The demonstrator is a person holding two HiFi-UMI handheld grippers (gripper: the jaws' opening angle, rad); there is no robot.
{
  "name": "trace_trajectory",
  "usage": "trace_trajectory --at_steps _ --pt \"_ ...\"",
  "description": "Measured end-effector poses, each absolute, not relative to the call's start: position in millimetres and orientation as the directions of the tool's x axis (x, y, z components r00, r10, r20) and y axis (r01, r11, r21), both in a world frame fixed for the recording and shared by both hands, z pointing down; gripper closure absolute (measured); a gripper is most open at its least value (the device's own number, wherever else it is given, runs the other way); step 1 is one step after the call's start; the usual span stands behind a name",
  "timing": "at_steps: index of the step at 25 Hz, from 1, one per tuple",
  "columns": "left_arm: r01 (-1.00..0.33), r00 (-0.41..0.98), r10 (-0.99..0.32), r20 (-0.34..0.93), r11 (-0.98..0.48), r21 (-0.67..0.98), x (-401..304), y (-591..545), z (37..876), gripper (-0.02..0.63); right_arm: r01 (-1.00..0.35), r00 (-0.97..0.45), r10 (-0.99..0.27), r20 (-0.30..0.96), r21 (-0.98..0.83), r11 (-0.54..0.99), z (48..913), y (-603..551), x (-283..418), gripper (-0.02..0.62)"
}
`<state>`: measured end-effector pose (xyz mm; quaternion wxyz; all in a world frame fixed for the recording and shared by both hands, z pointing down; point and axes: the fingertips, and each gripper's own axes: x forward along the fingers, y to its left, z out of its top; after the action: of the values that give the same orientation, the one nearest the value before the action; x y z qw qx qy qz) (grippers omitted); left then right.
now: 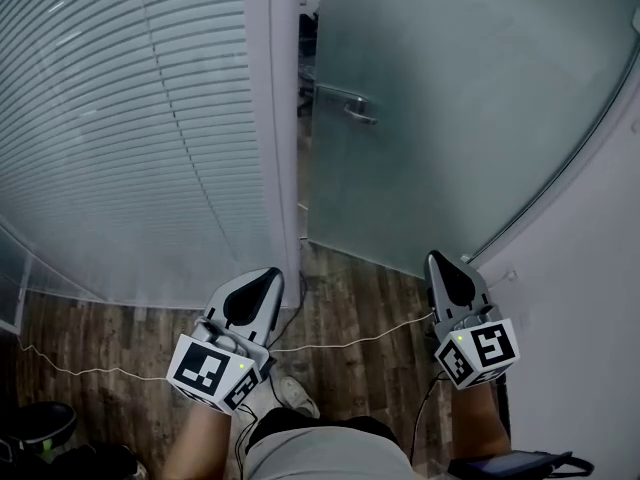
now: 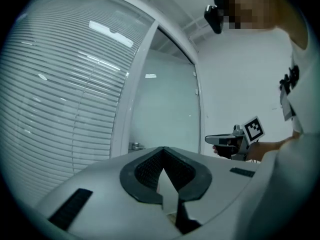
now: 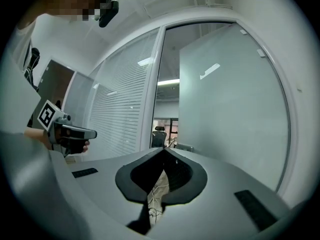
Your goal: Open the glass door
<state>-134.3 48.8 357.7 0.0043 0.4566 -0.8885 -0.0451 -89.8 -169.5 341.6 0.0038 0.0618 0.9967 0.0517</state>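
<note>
Floor: dark brown wood-plank floor (image 1: 350, 303), boards running toward the doorway.
Left side: glazed partition wall with white horizontal blinds (image 1: 130, 118), slats closed (bright streaks of light reflect in the glass).
Right side: plain white wall (image 1: 590, 298).
Beyond the opening, in the right gripper view: a dark office chair (image 3: 159, 133) under a lit ceiling strip light (image 3: 170, 82).
Overall light is cool and dim.

No words, numbers or brands could be read; the left white cube (image 1: 213, 371) and right white cube (image 1: 482, 352) bore only black square patterns.
</note>
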Motion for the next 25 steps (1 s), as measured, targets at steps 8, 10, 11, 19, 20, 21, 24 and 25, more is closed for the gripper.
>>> trace_trajectory --at_steps 8,10,11,19,20,21,24,25 --pt "-0.810 -0.580 -0.814 0.000 0.577 0.106 -50 56 352 0.606 0.129 -0.992 0.130 -0.001 0.103 0.986 319 -164 -8 0.594" --pt "-0.808 -0.582 -0.813 0.002 0.579 0.110 -37 59 348 0.606 0.132 -0.991 0.133 -0.002 0.108 0.985 314 -161 9 0.594" --pt "-0.808 -0.582 -0.813 0.003 0.578 0.110 -28 60 345 0.606 0.133 -0.991 0.134 -0.002 0.109 0.985 311 -160 19 0.594" --pt "-0.804 -0.589 -0.808 -0.012 0.585 0.105 21 77 318 0.606 0.123 -0.991 0.128 -0.034 0.124 0.985 278 -147 79 0.594" --pt "-0.806 -0.586 -0.810 -0.011 0.582 0.103 22 78 318 0.606 0.119 -0.991 0.124 -0.039 0.127 0.985 277 -145 81 0.594" --pt "-0.808 -0.584 -0.812 -0.010 0.580 0.102 23 80 319 0.606 0.115 -0.992 0.121 -0.042 0.129 0.985 278 -142 83 0.595" --pt "-0.813 -0.577 -0.817 -0.009 0.573 0.108 21 83 331 0.606 0.107 -0.993 0.113 -0.044 0.125 0.986 289 -137 84 0.595" --pt "-0.814 -0.575 -0.818 -0.009 0.571 0.108 19 84 332 0.606 0.104 -0.993 0.110 -0.045 0.119 0.987 291 -136 83 0.595"
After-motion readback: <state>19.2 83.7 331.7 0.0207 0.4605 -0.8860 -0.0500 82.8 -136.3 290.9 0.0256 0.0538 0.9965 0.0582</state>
